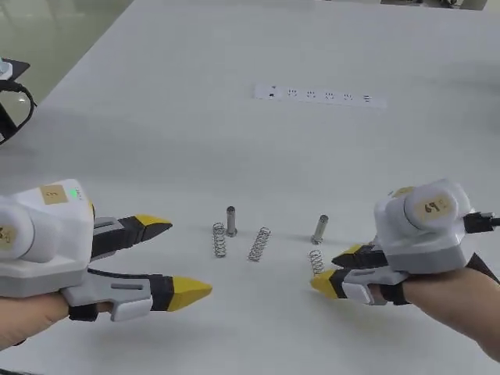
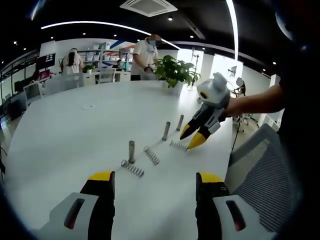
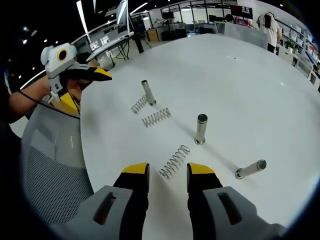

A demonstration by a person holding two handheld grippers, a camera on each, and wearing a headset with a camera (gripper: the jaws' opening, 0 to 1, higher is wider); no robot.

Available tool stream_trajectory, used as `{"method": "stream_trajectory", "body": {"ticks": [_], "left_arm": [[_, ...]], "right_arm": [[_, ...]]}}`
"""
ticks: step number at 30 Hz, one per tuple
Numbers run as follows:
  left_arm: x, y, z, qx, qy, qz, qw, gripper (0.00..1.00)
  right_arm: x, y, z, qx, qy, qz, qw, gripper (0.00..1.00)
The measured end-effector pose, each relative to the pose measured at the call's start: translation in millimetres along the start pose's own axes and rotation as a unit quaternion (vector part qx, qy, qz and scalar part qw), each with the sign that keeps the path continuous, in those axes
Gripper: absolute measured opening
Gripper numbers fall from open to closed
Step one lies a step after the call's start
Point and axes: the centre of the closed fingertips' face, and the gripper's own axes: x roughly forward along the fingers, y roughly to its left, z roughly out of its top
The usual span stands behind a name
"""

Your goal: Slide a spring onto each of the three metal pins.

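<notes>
Table [image 1: 195, 156] of plain matte white, broad, running far back in the head view, with a white power strip [image 1: 320, 95] lying flat well beyond the work, a dark looped item [image 1: 14, 98] at the left edge, and green floor [image 1: 47, 31] past that corner. Near the front, a loose row of parts: upright metal pin [image 1: 231, 221] with a spring [image 1: 219, 240] lying just beside its foot, second spring [image 1: 259, 244] flat a little to the right, second pin [image 1: 320, 229] further right and slightly tilted, third spring [image 1: 316, 262] flat on the table right at the tips of the right tool [image 1: 326, 271]. In the right gripper view, that tool's yellow-tipped jaws a little apart, clamped on nothing, near end of the third spring lying between the two tips, touching or not unclear. Third pin [image 3: 250, 169] off to the right there, sharply slanted, upright or fallen not clear. All three springs off the pins. Left tool [image 1: 187, 258] held over the table to the left of the row, jaws wide apart, holding nothing. Around the table, an open office: black ceiling with long light strips [image 2: 100, 22] and an air vent [image 2: 148, 6], potted plant [image 2: 175, 72] at the table's far end, one person [image 2: 145, 52] standing behind it and another [image 2: 70, 60] further left, desks [image 3: 170, 30] in the background, grey mesh chair [image 2: 265, 170] at the near side.
</notes>
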Motion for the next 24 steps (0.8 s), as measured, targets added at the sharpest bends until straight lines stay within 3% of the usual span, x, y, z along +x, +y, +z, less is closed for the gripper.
{"method": "stream_trajectory", "body": {"ticks": [9,24], "left_arm": [[-0.2,-1.1,0.0,0.0,0.0,-0.003,1.0,0.6],[2.4,-1.3,2.1,0.0,-0.002,-0.006,1.0,0.6]], "right_arm": [[10.3,-4.4,-6.3,-0.029,0.034,-0.024,0.9987,0.27],[12.2,-8.0,-9.6,-0.054,0.049,-0.028,0.9969,0.15]]}}
